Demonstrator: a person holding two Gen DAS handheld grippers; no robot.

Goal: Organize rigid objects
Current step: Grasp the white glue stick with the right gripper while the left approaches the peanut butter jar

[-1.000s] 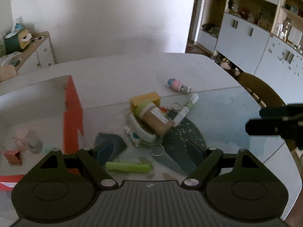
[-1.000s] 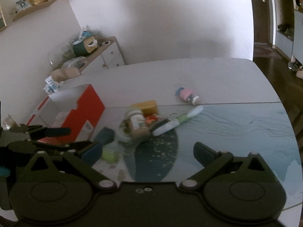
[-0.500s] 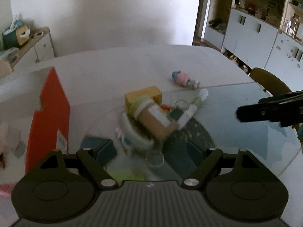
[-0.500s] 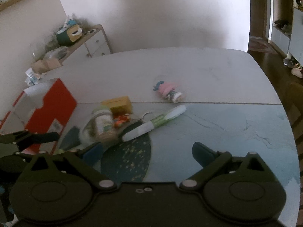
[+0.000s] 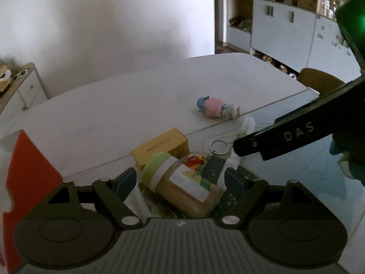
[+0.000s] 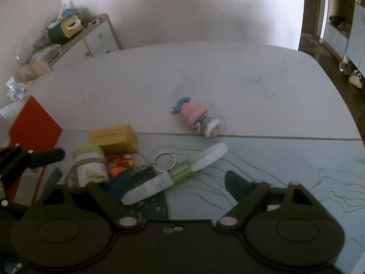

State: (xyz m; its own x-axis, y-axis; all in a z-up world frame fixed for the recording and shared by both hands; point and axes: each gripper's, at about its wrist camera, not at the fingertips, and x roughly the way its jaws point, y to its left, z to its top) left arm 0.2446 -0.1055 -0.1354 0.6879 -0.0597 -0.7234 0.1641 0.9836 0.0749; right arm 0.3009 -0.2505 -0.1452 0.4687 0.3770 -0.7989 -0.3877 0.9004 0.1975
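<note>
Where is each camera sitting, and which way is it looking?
Left wrist view: sits on the left gripper, looking forward and down at the lying jar; its open fingers show, and the right gripper's finger pokes in from the right.
Right wrist view: sits on the right gripper, looking forward and down at the white and green pen; its closing fingers show, not pressing on the pen, with the left gripper at the left edge.
Both share: the jar, yellow box, key ring, pink doll, red box, table.
</note>
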